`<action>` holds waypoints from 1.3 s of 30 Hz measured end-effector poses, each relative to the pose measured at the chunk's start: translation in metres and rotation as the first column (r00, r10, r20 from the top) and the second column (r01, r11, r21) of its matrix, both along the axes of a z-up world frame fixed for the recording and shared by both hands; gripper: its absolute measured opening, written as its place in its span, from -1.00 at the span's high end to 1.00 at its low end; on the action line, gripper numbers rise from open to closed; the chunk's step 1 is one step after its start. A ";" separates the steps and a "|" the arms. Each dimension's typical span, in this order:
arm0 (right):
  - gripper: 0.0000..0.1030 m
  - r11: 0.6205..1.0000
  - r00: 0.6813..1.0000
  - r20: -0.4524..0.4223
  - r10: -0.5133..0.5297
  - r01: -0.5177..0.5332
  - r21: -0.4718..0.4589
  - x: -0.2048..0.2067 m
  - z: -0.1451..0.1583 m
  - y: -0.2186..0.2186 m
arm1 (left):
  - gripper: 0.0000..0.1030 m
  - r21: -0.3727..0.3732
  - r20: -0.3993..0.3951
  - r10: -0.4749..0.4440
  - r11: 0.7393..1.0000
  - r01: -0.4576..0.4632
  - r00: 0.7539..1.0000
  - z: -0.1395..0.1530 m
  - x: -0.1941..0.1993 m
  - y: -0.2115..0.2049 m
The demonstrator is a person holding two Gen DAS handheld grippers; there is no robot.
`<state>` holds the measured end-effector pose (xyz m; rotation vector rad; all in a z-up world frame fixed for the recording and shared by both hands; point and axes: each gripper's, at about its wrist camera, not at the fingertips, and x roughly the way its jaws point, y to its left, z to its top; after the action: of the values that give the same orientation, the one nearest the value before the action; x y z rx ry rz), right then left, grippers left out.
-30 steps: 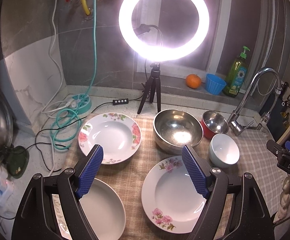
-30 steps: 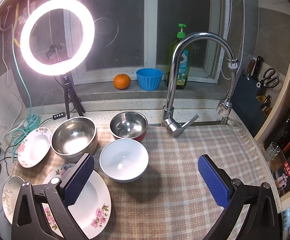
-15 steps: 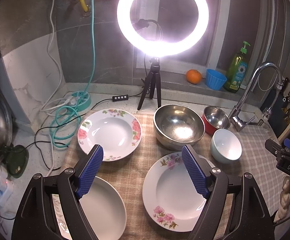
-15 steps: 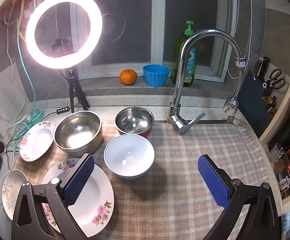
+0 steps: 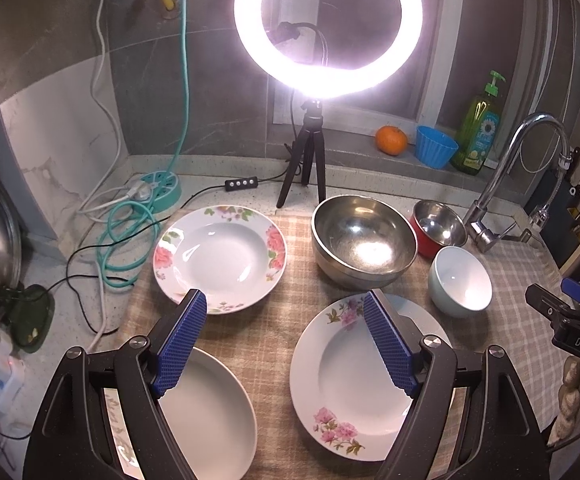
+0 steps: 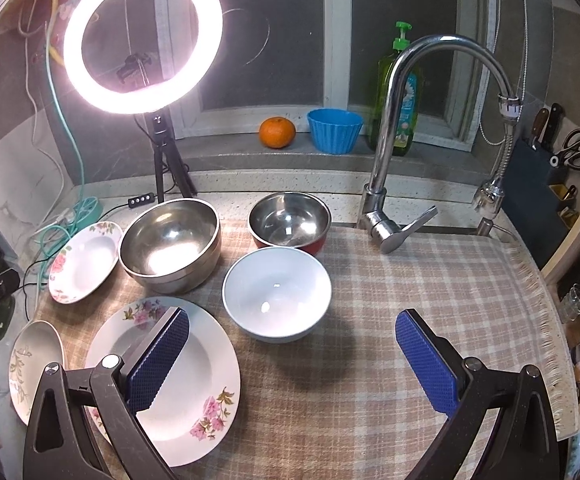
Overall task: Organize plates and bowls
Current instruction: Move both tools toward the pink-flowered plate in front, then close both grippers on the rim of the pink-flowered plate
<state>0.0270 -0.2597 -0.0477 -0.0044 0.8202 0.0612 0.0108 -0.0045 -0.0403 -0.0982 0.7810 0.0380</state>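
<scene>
**Both grippers up and empty over the dishes**

Nothing picked yet, folks. The left gripper [image 5: 284, 338] hangs above the checked cloth [image 6: 429, 280] with its jaws wide apart, nothing between them. The right gripper [image 6: 291, 354] is spread just as wide, equally empty.

Look at the layout: three plates on the left side, three bowls further back and to the right. The rose plate [image 5: 220, 258] lies straight ahead of the left gripper, just beyond its left finger. The pink-flower plate [image 5: 353, 380] sits under its right finger, the plain plate [image 5: 210, 412] near and left, half off the cloth.

The white bowl [image 6: 277, 294] sits dead ahead of the right gripper, between its fingers' lines and clearly closest to that hand. Behind it stand the red-sided steel bowl [image 6: 290, 220] and, to the left, the large steel bowl [image 6: 170, 242]. My call: plates for the left, bowls for the right.
</scene>
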 end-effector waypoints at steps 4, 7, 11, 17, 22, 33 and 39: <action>-0.90 1.000 1.000 -0.017 0.008 -0.008 0.014 0.001 -0.004 -0.002 | -0.57 0.002 -0.013 0.003 1.000 -0.003 1.000 -0.005 0.000 0.003; -0.77 1.000 0.999 -0.034 0.015 -0.014 0.023 0.001 -0.008 -0.004 | -0.53 -0.006 -0.026 0.008 1.000 -0.008 1.000 -0.008 -0.001 0.007; -0.70 0.999 0.998 -0.055 0.015 -0.012 0.052 0.000 -0.014 -0.010 | -0.45 -0.021 -0.048 0.019 1.000 -0.020 0.999 -0.013 -0.002 0.014; -0.41 0.995 0.995 -0.096 0.018 -0.008 0.101 0.002 -0.022 -0.017 | -0.28 -0.047 -0.085 0.028 0.998 -0.032 0.996 -0.022 -0.002 0.023; -0.14 0.986 0.987 -0.156 0.039 -0.012 0.169 0.007 -0.035 -0.021 | -0.13 -0.100 -0.139 0.004 0.995 -0.018 0.990 -0.036 0.002 0.025; 0.18 0.962 0.956 -0.279 0.093 -0.015 0.271 0.017 -0.074 -0.019 | 0.25 -0.220 -0.275 -0.084 0.975 0.022 0.958 -0.070 0.020 0.018; 0.22 0.954 0.943 -0.314 0.113 -0.014 0.301 0.024 -0.087 -0.017 | 0.30 -0.275 -0.343 -0.119 0.961 0.022 0.932 -0.088 0.032 0.017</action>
<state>0.0507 -0.2764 -0.1351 0.2683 1.1391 0.2514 0.0427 0.0127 -0.1287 -0.3271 1.1518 -0.1234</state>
